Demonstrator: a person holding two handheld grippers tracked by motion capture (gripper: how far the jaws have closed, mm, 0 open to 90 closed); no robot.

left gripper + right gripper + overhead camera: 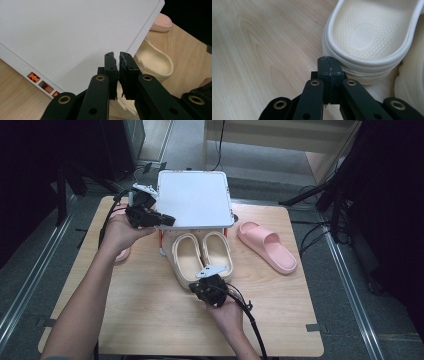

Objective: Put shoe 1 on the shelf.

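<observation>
Looking down from the high view, I have the left gripper (167, 220) at the front-left edge of the white lid (195, 197), which is raised over the toe ends of 2 cream slippers. In the left gripper view its jaws are nearly together, with only a thin slit between the pads, and the lid's edge (140, 42) runs just beyond the tips; I cannot tell whether they pinch that edge or merely sit against it. Orange clips (33, 77) show along the lid's side.

My right gripper (199, 287) sits at the heel of the left cream slipper (186, 257), with the right cream slipper (217, 251) touching it alongside. In the right gripper view the jaws are pressed fully together with nothing between them, their tips just against the ribbed heel wall of that slipper (367, 32).

Both slippers lie on the wooden table (150, 310), toes pointing under the lid. 1 pink slipper (266, 246) lies apart to the right, clear of the lid.
</observation>
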